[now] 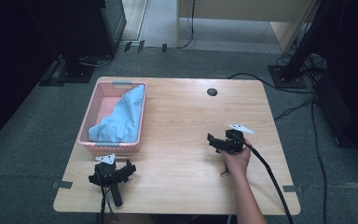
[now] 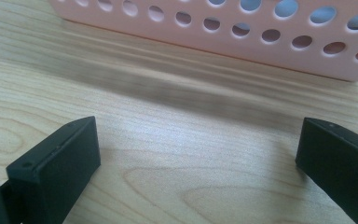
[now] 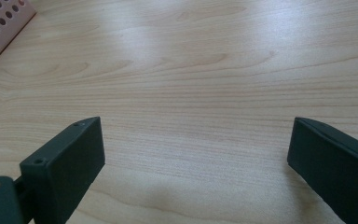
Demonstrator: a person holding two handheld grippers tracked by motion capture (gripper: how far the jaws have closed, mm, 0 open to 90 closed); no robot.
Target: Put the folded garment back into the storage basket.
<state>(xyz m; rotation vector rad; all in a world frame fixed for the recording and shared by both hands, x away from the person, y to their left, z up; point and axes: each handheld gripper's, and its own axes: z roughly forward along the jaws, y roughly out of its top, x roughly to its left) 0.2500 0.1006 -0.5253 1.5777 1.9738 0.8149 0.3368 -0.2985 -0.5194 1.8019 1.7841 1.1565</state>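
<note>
Where grey carpet surrounds wooden table (image 1: 182,116), both hand-held grippers gape, holding nothing.

Pink basket (image 1: 113,116) obstructing table's (image 1: 186,116) left

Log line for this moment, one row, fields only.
left gripper: open, on table, near basket | right gripper: open, in hand | cloth: in basket
</note>
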